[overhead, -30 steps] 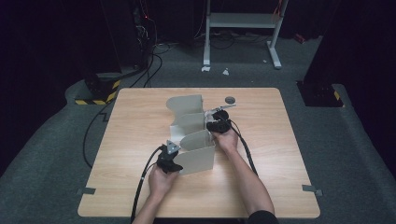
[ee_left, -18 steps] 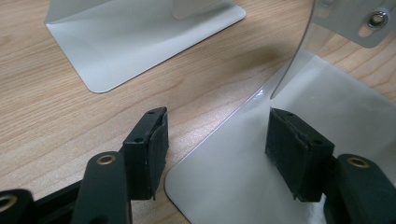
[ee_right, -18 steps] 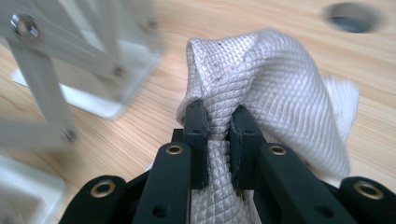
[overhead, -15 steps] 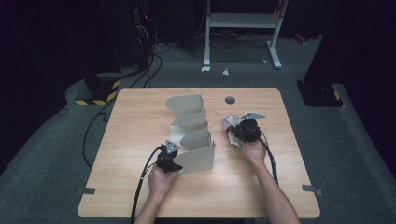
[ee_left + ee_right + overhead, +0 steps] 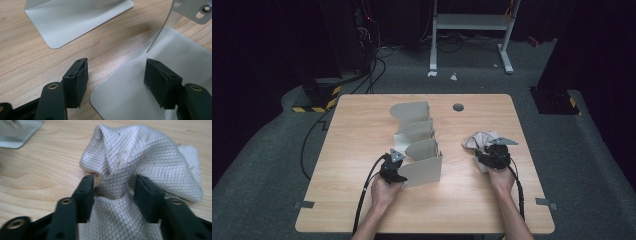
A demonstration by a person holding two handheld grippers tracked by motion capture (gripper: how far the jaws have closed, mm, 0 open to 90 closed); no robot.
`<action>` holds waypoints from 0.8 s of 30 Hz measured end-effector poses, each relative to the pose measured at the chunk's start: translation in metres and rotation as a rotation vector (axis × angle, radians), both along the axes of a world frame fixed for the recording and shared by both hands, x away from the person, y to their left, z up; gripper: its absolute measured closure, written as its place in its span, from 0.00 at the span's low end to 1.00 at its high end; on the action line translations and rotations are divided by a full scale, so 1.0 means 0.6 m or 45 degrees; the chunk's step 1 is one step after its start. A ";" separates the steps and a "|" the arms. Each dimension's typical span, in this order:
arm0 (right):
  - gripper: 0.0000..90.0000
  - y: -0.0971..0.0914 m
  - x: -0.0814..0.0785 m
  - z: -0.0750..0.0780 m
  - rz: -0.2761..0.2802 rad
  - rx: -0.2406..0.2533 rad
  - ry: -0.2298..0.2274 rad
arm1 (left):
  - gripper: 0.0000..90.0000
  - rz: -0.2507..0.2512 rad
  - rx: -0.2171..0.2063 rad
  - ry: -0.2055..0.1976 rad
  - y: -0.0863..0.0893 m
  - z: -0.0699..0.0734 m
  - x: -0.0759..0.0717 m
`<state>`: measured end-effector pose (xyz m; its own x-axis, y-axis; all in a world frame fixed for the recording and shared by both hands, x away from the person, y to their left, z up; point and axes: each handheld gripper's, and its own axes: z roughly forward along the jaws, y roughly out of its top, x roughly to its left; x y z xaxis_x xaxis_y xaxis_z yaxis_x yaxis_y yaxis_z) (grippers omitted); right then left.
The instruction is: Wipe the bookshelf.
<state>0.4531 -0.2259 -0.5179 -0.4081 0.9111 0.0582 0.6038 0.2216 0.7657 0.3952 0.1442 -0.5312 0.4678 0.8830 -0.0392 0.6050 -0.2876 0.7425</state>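
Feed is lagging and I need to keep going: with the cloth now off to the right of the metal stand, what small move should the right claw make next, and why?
Probably lift the right claw straight up and clear. Its jaws have just been opening, and the bunched cloth sits between them on the table, pinched to a waist, with gaps beside both pads. Backing off upward should leave the cloth where it lies, apart from the metal stand.

We see a table point(image 5: 362, 150) of pale wood with a smooth, lightly grained, matt top. On it stands a rack of dividers point(image 5: 419, 150) in thin grey sheet metal, satin-smooth with a soft sheen, and one plate point(image 5: 195, 10) carries a shiny rivet. The cloth point(image 5: 150, 157) is a whitish woven fabric with a fine diamond quilting, matt and crumpled. We note that both grippers' pads point(image 5: 77, 82) are matt black and slightly rough.
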 end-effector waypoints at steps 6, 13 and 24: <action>0.52 0.000 -0.036 0.042 -0.022 -0.007 -0.130 | 0.41 0.049 -0.088 -0.021 0.031 0.017 0.004; 0.53 0.019 -0.072 0.066 0.123 0.067 -0.126 | 0.42 0.030 -0.103 -0.049 0.047 0.054 0.022; 0.53 0.099 -0.114 0.003 0.369 0.045 0.009 | 0.44 -0.028 -0.054 -0.098 0.039 0.097 0.068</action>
<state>0.3848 -0.1663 -0.5163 -0.6507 0.7539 0.0913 0.5243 0.3590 0.7722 0.4360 0.1676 -0.4728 0.4904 0.8706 -0.0397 0.5398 -0.2677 0.7981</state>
